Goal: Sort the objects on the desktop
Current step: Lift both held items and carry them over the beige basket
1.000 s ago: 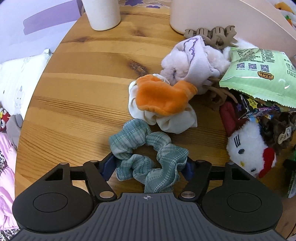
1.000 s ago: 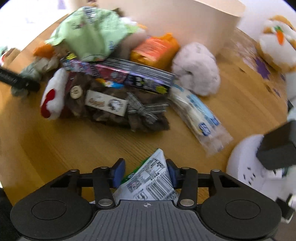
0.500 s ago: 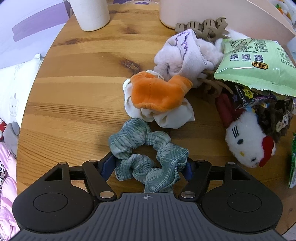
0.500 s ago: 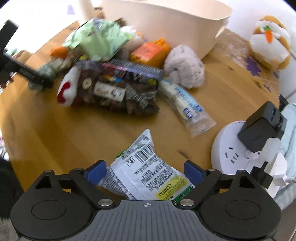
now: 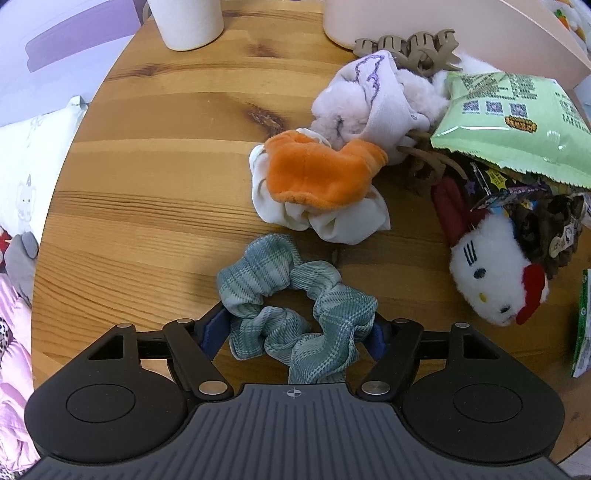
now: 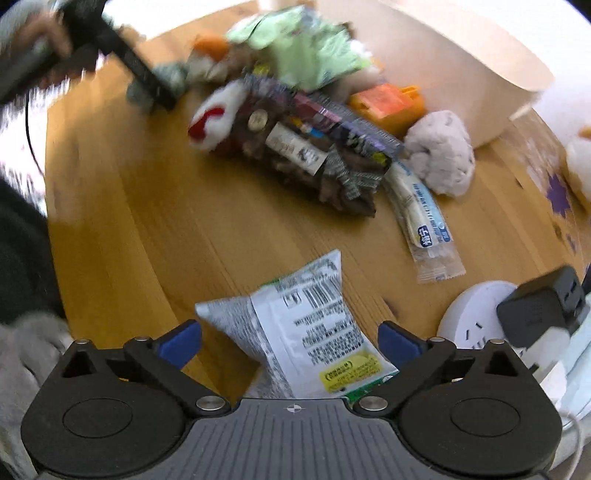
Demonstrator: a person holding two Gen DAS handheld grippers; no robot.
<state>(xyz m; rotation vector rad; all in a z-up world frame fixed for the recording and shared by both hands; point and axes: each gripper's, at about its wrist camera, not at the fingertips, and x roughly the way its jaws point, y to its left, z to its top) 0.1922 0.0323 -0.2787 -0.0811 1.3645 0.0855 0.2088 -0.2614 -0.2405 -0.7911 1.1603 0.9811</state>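
Observation:
My left gripper is shut on a teal plaid scrunchie on the wooden table. Beyond it lie an orange-and-white scrunchie, a pale pink fluffy scrunchie, a tan claw clip, a green snack bag and a white plush cat. My right gripper is open; a white snack packet lies loose on the table between its fingers. The left gripper also shows in the right wrist view.
A beige bin stands at the back, a white cup at the back left. A brown plush bag, a long wrapped snack, an orange pack and a grey fluffy ball lie mid-table. A white socket with a black plug is at the right.
My right gripper opened and let go of the white snack packet, then drew back from it. My left gripper stays shut on the teal scrunchie and shifted slightly.

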